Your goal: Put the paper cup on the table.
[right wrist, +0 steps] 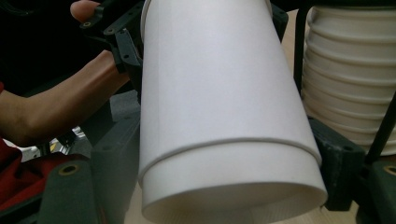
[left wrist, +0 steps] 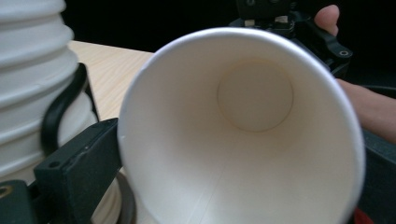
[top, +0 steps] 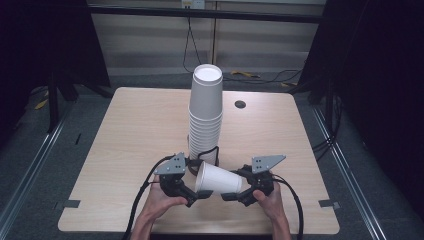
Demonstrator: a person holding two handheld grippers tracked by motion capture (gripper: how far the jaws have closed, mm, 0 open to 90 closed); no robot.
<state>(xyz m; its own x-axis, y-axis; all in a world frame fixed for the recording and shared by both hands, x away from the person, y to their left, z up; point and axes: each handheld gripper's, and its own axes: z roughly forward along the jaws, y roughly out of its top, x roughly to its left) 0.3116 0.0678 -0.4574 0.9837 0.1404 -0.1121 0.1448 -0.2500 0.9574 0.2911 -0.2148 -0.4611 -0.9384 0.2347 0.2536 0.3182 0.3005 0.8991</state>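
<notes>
Single paper cup (top: 218,178) lies on its side in the lower centre of the high view, held off the table (top: 130,130) between my two grippers, mouth toward frame left, base toward frame right. Right gripper (top: 229,195) looks clamped on the base end: in the right gripper view its jaws sit flush against both flanks of the cup (right wrist: 219,116). Left gripper (top: 199,195) stands with jaws apart around the rim, not pressing as far as I can tell. My read: cup is off the stack and handed over to the right side; placing it remains. The tall stack of cups (top: 205,112) stands upright just behind, centre frame. Left gripper view looks straight into the cup's mouth (left wrist: 243,140) to its round bottom, interior empty, which the high view cannot give. High view alone gives the stack's full height.
</notes>
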